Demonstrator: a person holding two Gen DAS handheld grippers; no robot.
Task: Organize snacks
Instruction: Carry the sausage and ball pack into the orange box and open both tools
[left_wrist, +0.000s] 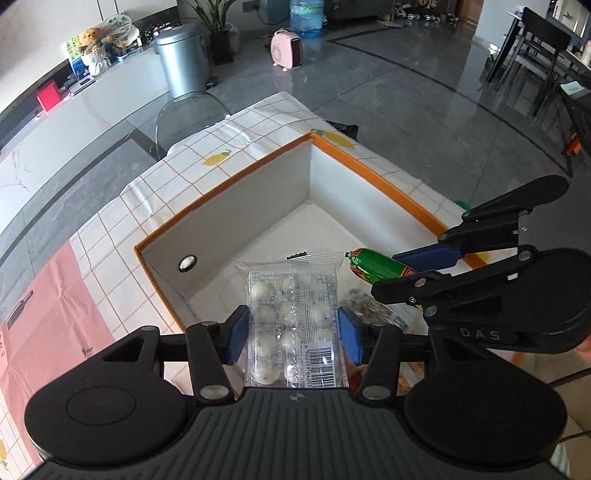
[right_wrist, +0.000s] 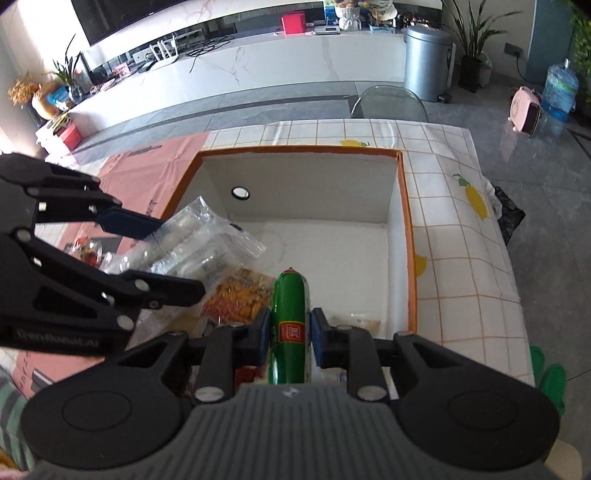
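Over the orange-rimmed box, my left gripper clasped a clear packet of white balls, my right gripper a green sausage; releasing both inside seemed next.

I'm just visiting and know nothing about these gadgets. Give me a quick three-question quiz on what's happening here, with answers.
1. True or false: the left gripper holds a red apple.
2. What does the right gripper hold? A) a spoon B) a green sausage C) a cup
3. What colour is the rim of the white box?

Key:
1. False; its fingers clamp a clear packet of white balls.
2. B, the green sausage.
3. Orange.
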